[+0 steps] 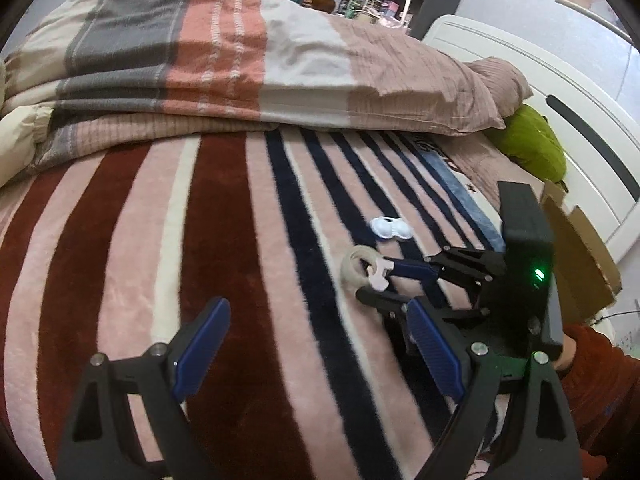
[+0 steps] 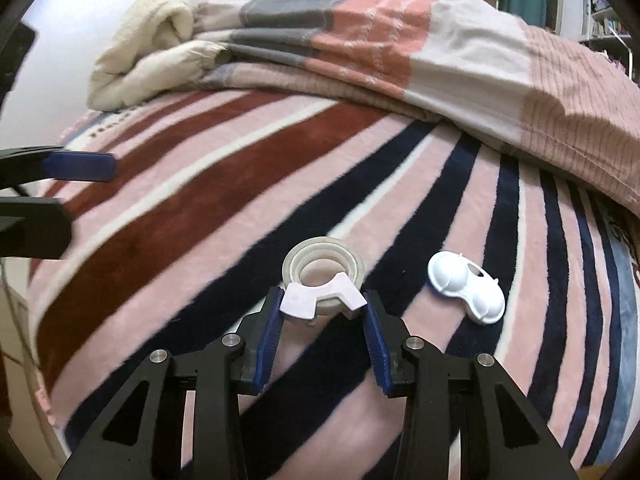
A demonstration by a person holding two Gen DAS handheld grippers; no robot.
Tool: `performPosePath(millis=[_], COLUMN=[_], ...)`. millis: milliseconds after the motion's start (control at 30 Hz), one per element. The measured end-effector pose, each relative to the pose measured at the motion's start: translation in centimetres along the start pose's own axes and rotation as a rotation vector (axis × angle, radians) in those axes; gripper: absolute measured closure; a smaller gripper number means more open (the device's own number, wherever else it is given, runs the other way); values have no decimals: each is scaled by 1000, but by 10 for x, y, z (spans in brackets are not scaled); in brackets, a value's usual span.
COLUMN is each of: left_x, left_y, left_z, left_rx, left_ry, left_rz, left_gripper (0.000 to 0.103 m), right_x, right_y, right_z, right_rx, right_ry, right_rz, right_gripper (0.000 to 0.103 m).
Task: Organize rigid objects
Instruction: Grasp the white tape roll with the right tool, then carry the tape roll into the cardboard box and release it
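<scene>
Right gripper (image 2: pixel 323 305) clamped on the tape dispenser (image 2: pixel 323 286), left gripper (image 1: pixel 316 344) hanging wide open with nothing in it.

We've got both blue pads squeezing the dispenser's pink cutter end, the roll resting on the striped blanket (image 2: pixel 224 216) ahead. A white double-dome plastic piece (image 2: pixel 466 292) lies just right of it, apart. Folded plaid quilt (image 2: pixel 360 36) at the far side, cardboard box (image 1: pixel 580 248) off right.

No legible text, label, brand, number or sign was found in either view. Dark lettering stood on the bedsheet (image 2: pixel 105 127) near its far edge, and on the sheet (image 1: pixel 430 146) below the pillow (image 1: pixel 432 80), too blurred to read.
</scene>
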State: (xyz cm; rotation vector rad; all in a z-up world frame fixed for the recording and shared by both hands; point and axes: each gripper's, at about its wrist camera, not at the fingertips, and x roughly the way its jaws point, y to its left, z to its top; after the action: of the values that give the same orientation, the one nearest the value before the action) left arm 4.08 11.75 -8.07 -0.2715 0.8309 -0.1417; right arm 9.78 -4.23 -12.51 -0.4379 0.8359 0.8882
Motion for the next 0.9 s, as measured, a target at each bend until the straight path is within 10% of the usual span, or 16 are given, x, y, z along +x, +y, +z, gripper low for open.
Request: performPosePath(millis=[200,400,633,900], left_x=[-8,-29,-43,-25], left_y=[-32,-78,-141,-224], left_z=[7,17,35,62], left_rx=[30,82,169,272], left_ry=[-1,-26,-33,-5], left_rz=[-115,-204,-253,-299], left_gripper=[15,42,67,69], right_x=[-61,-120,-181,-231], right_y=[31,37,7,-52], right_z=[2,2,-9,-36], right_rx=[-61,-67,-18,61], right_ry=[-54,-102,-175,-208], right_rz=[56,85,36,-41], right_gripper=[68,68,68,68])
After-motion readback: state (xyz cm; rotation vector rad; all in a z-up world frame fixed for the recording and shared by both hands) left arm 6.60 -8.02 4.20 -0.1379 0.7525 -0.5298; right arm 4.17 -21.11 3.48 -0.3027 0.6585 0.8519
